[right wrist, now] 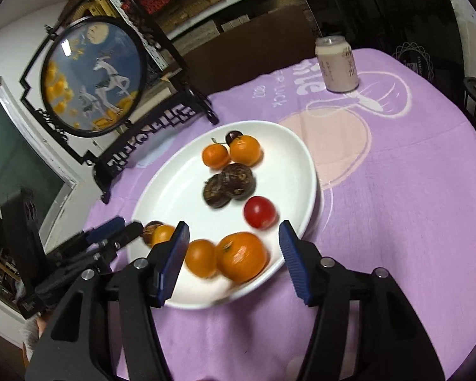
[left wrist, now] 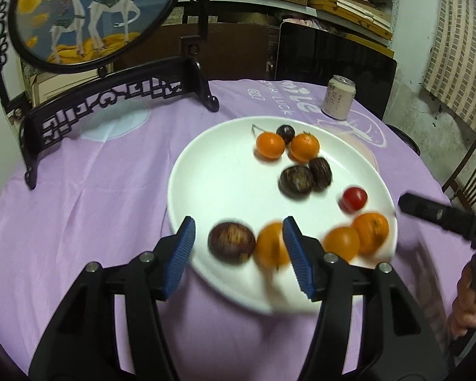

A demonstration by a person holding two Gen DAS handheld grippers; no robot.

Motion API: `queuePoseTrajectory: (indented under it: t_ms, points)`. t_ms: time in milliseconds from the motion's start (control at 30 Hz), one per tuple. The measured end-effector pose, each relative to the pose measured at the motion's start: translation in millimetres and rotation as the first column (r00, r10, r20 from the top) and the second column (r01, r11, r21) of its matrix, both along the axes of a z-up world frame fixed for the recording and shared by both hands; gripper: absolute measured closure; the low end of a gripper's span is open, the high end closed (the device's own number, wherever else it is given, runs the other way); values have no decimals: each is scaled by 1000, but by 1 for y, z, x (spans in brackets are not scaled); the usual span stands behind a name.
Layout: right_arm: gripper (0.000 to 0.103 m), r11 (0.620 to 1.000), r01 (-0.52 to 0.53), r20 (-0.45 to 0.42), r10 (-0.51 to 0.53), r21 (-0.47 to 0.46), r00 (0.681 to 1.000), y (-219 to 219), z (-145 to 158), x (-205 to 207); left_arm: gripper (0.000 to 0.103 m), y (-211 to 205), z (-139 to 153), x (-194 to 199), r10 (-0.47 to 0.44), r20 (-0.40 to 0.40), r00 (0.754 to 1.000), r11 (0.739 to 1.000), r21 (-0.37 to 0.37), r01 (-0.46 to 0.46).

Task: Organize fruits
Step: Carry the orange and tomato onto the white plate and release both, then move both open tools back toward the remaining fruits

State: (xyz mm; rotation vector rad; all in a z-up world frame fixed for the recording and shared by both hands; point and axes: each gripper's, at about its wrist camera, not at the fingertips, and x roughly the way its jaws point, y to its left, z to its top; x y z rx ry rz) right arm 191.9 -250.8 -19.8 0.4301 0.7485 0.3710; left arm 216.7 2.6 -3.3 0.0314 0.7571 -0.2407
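A white plate (left wrist: 225,184) on the purple cloth holds several oranges, dark brown fruits, a red tomato (left wrist: 354,199) and a dark cherry (left wrist: 285,132). My left gripper (left wrist: 238,247) is open above the plate's near edge, with a dark fruit (left wrist: 231,247) and an orange (left wrist: 271,249) between its fingers. My right gripper (right wrist: 231,254) is open over the plate's (right wrist: 174,184) near rim, around two oranges (right wrist: 241,256) (right wrist: 201,257). The tomato (right wrist: 259,212) lies just beyond. The left gripper (right wrist: 111,235) shows at the plate's left edge.
A round framed deer picture on a black carved stand (left wrist: 117,95) stands at the back left of the table. A drink can (left wrist: 338,96) stands behind the plate. A dark chair back (left wrist: 333,54) and shelves lie beyond the table.
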Motion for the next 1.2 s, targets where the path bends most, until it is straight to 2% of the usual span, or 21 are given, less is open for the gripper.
queuePoseTrajectory:
  t_ms: [133, 233, 300, 333, 533, 667, 833, 900, 967, 1000, 1067, 1100, 1200]
  points:
    - [44, 1000, -4, 13, 4, 25, 1000, -5, 1, -23, 44, 11, -4, -27, 4, -22, 1000, 1000, -20, -4]
    - [43, 998, 0, 13, -1, 56, 1000, -11, -3, -42, 43, 11, -2, -54, -17, -8, 1000, 1000, -22, 17]
    - [37, 997, 6, 10, -6, 76, 1000, -15, -7, -54, 36, 7, 0, -77, -47, 15, 999, 999, -6, 47]
    - [35, 997, 12, 9, -12, 80, 1000, -16, -9, -60, 27, 4, 1, -88, -58, 28, 998, 998, 3, 58]
    - [30, 996, 27, 1, -27, 89, 1000, -22, -13, -75, 22, -13, -7, -149, -171, 66, 983, 984, 61, 167]
    - [30, 996, 30, -11, -30, 88, 999, -23, -15, -73, 20, -24, -18, -163, -221, 60, 974, 968, 134, 211]
    - [30, 996, 30, -21, -28, 88, 999, -23, -16, -73, 20, -31, -27, -159, -242, 23, 970, 960, 152, 236]
    - [30, 996, 27, -20, -25, 85, 999, -22, -15, -73, 20, -32, -32, -156, -236, 7, 972, 959, 162, 232]
    - [30, 996, 24, -19, -23, 82, 1000, -21, -15, -74, 12, -29, -34, -150, -224, -6, 975, 962, 159, 222]
    - [30, 997, 21, -19, -20, 79, 1000, -20, -15, -74, 12, -28, -34, -147, -215, -5, 977, 964, 162, 212]
    - [30, 997, 18, -20, -16, 75, 1000, -19, -15, -74, 12, -17, -30, -137, -140, 21, 990, 975, 180, 134]
    - [30, 997, 16, -20, -15, 72, 1000, -18, -15, -74, 12, -8, -27, -131, -97, 28, 995, 982, 168, 91]
    - [30, 997, 13, -19, -12, 70, 1000, -17, -15, -74, 12, 30, -20, -118, 36, 16, 999, 997, 61, -37]
